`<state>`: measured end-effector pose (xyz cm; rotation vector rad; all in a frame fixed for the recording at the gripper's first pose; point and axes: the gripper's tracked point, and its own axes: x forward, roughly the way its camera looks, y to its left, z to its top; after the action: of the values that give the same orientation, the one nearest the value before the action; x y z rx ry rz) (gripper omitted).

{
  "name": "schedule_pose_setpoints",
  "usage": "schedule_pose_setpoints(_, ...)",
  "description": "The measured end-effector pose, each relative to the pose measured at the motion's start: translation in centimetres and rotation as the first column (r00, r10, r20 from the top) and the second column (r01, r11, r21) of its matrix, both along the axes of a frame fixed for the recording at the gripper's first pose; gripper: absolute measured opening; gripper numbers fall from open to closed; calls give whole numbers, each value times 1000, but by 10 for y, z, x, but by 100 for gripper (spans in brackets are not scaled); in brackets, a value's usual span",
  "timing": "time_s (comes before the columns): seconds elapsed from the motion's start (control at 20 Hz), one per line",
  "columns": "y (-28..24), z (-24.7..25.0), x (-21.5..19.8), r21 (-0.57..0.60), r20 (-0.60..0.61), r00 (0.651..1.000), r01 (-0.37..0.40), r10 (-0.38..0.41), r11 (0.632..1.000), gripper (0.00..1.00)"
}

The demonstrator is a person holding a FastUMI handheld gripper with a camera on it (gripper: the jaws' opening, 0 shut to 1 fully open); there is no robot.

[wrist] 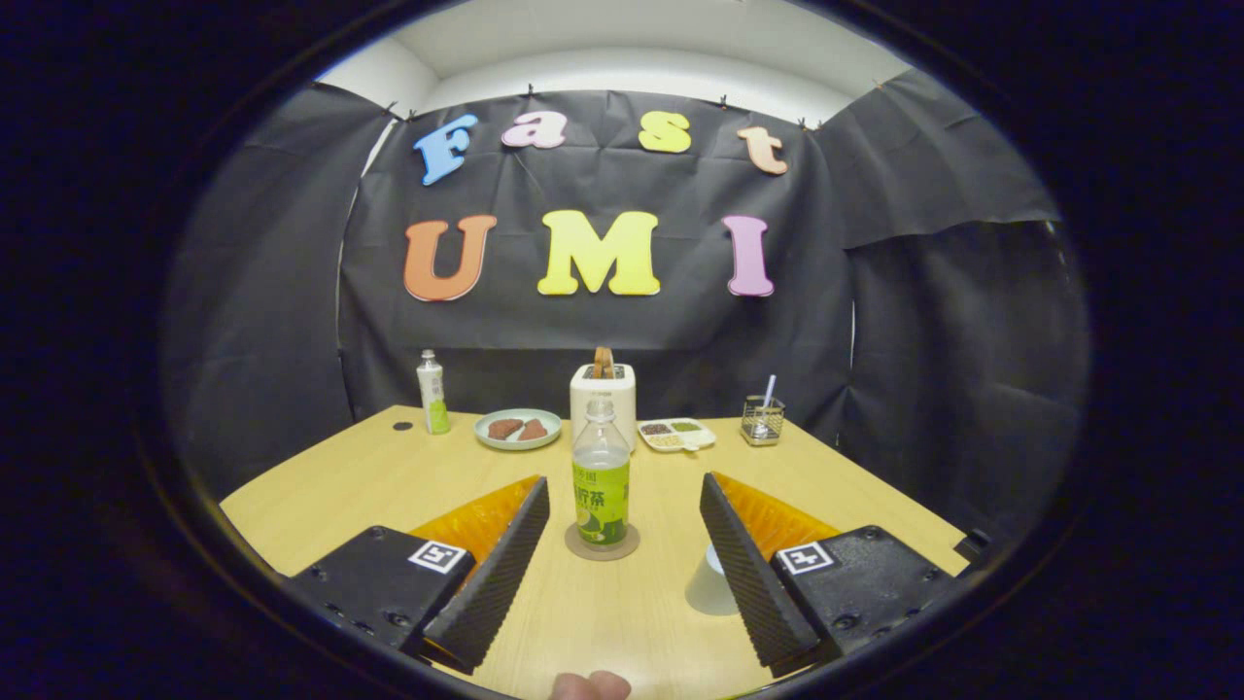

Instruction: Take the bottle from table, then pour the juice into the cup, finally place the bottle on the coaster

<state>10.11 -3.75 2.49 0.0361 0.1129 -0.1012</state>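
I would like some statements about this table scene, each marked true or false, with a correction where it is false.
1. The bottle stands upright on the coaster. True.
2. The gripper is shut on the bottle. False: its fingers are open, one on each side of the bottle, not touching it.
3. The cup sits beside the right finger. True.
4. The plate lies between the fingers. False: it lies far beyond them, beside the toaster.
5. A second bottle lies on its side. False: it stands upright near the wall.
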Motion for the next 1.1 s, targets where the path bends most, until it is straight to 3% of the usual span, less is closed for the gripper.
schedule_pose_setpoints(0.55, 14, -4, -58, -62, 52, 998, -19, 23, 998, 100)
schedule_pose_setpoints(1.1, 22, -12, -60, -24, 74, 995, -69, 71, 997, 100)
